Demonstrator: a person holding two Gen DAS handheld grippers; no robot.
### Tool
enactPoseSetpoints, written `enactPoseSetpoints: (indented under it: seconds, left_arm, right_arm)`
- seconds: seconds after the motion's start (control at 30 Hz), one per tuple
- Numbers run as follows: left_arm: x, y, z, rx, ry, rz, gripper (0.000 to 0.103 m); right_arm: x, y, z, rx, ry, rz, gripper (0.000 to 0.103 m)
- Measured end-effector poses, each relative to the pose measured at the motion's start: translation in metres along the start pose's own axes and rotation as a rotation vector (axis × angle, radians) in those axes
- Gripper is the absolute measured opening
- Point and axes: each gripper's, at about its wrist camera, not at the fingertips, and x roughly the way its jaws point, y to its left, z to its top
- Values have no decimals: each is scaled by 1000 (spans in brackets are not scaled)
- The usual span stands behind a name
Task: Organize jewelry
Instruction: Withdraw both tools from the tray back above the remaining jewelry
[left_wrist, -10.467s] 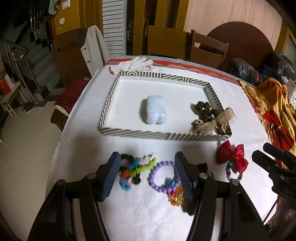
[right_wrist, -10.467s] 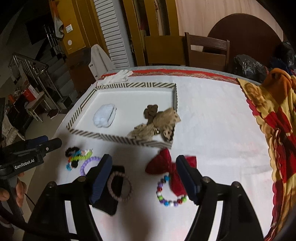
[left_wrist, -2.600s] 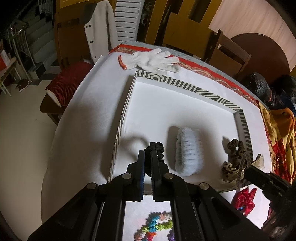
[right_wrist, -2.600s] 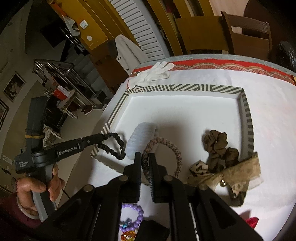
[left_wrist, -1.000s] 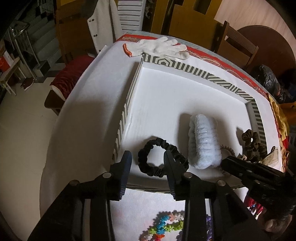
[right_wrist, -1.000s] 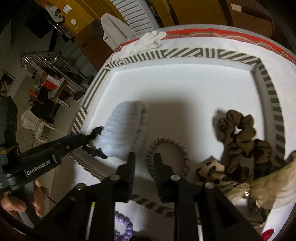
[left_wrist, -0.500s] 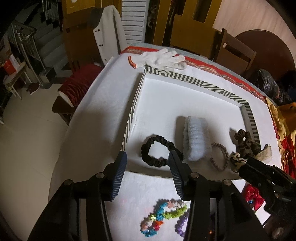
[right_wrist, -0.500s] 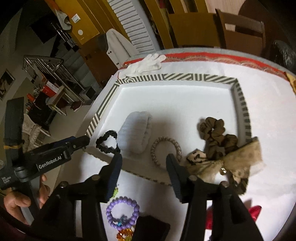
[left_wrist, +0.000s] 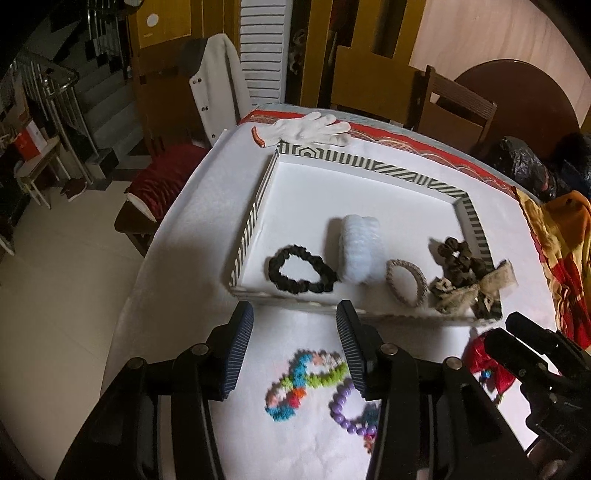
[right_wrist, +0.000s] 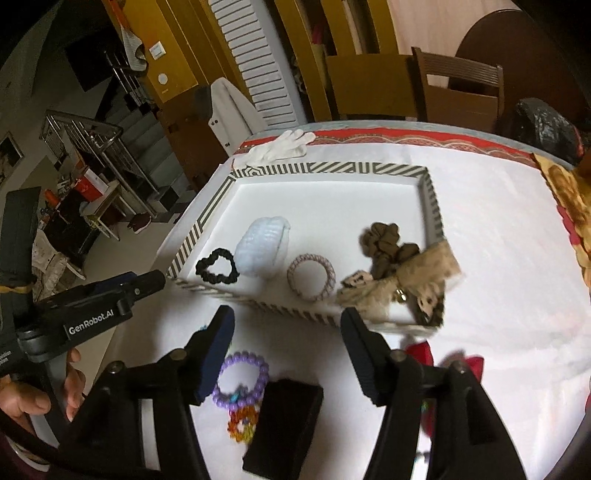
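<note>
Bracelets (left_wrist: 309, 380) lie before the striped tray (left_wrist: 369, 164), under each gripper, left (left_wrist: 295, 345) and right (right_wrist: 288, 341), both empty, jaws just widened.

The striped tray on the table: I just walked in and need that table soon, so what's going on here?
A person holding two grippers is sorting hair ties and bracelets into the striped tray. The black scrunchie and pink braided tie lie in it, beside the pale blue scrunchie and brown bow pile. The left gripper and right gripper are open and empty, the right's jaws just opening. The purple bead bracelet and multicoloured bracelet wait outside.
</note>
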Motion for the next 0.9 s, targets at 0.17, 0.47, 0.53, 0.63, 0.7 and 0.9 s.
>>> enactPoseSetpoints:
  seconds: [0.17, 0.47, 0.53, 0.63, 0.7, 0.9]
  left_arm:
    - [-19, -10, -19, 23, -15, 9, 42]
    - [-54, -25, -50, 47, -54, 31, 42]
    - [-61, -28, -56, 58, -60, 31, 42]
    - [-70, -32, -65, 69, -71, 36, 42]
    - [-75, -35, -69, 71, -77, 35, 42]
    - [-90, -42, -80, 85, -97, 34, 42]
  right_arm:
    - [-23, -2, -21, -3, -9, -7, 63]
    - [-66, -1, -55, -21, -35, -29, 63]
    - [-75, 0, -61, -24, -42, -32, 63]
    - [-87, 2, -69, -26, -46, -35, 64]
    - [-95, 1, -74, -28, -56, -41, 64]
    - [-118, 0, -85, -29, -81, -50, 71]
